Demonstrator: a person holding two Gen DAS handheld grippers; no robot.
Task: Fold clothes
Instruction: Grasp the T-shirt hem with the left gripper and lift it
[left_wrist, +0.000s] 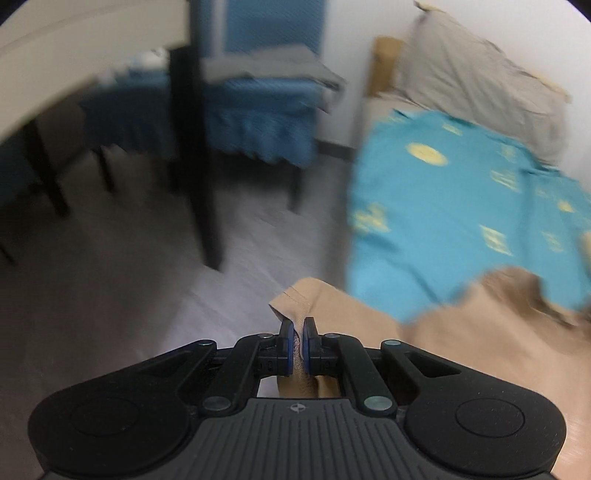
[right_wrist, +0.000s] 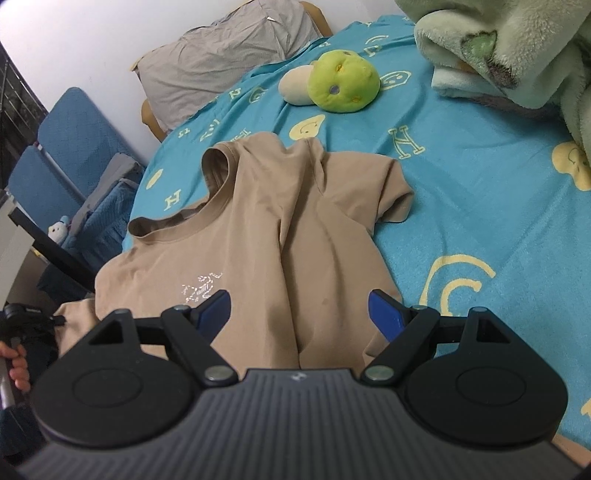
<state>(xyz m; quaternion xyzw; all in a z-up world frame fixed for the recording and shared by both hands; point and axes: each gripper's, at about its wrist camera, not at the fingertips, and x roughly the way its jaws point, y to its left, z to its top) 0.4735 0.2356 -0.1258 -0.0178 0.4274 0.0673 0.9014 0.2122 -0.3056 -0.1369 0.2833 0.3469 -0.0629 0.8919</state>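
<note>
Left view motion-blurred, dim; right view sharp, evenly lit, fisheye-warped edges.

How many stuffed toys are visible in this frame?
2, perhaps more hidden. A green and cream plush toy lies on the turquoise patterned bedsheet beyond the tan T-shirt; a small white plush sits beside the blue chair.

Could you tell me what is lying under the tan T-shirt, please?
The tan T-shirt lies on the turquoise patterned bedsheet. Whatever the shirt covers beneath itself cannot be seen.
</note>
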